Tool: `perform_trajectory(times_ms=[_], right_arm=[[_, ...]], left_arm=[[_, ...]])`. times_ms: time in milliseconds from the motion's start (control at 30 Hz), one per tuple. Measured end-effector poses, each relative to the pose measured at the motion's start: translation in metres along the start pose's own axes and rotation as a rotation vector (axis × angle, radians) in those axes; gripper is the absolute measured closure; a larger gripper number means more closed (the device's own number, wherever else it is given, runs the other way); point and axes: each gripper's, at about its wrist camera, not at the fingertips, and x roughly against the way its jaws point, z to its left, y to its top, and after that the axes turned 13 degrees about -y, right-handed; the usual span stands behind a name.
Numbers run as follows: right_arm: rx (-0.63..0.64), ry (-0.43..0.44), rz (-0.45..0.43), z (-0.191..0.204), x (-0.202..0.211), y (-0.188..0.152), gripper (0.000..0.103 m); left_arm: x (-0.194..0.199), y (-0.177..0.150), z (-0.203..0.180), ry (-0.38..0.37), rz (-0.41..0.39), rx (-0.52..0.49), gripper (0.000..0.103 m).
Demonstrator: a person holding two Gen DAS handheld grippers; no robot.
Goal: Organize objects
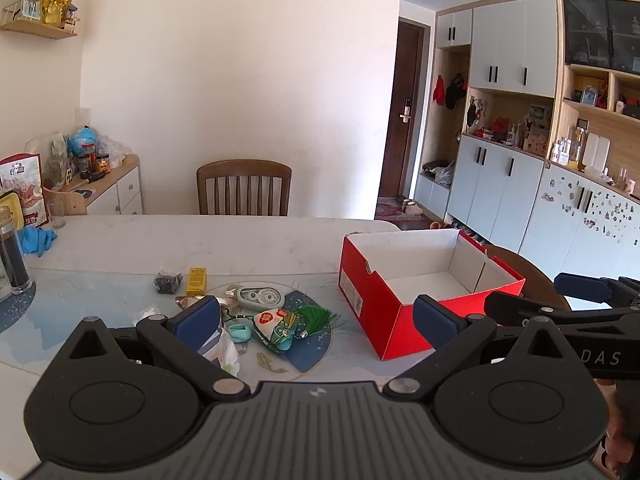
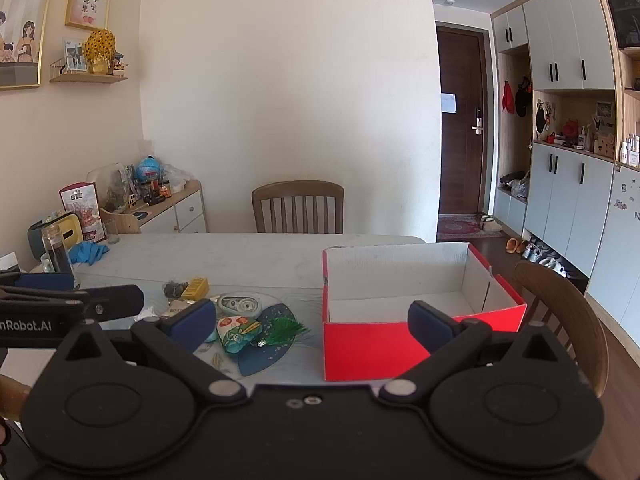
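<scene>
**Little things wait beside the red box**

On the counter (image 1: 248, 240), at about nine o'clock in the left wrist view, lies a blue glove (image 1: 36, 240). Nearer the middle sits a small dark packet (image 1: 168, 282) with a yellow box (image 1: 196, 281) just beside it. Next comes a pale green tape roller (image 1: 260, 298). Below it, at about six o'clock, lies a colourful cloth pouch (image 1: 276, 330) with a green tassel (image 1: 318, 318) on its right. A small teal thing (image 1: 239, 331) lies just left of the pouch. These small things lie close together on a round blue mat (image 1: 308, 354).

At about three o'clock stands a red box (image 1: 384, 320). It is open on top, white inside, with nothing in it that can be seen. A wooden chair (image 1: 244, 188) stands behind the counter at twelve o'clock.

The left hand-held gripper (image 1: 316, 320) hangs above the counter with its jaws spread wide, holding nothing. The right hand-held gripper (image 2: 312, 322) is also spread wide and holds nothing. In its view the pouch sits at about seven o'clock and the red box at about four o'clock.
</scene>
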Motion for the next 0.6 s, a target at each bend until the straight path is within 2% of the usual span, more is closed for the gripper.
perform_trajectory(times_ms=[600], right_arm=[[0.0,0.006,-0.003,0.0004,-0.0045,0.0021,0.001]], left_arm=[[-0.0038,0.0045,-0.001,0.031,-0.012,-0.012,0.0]])
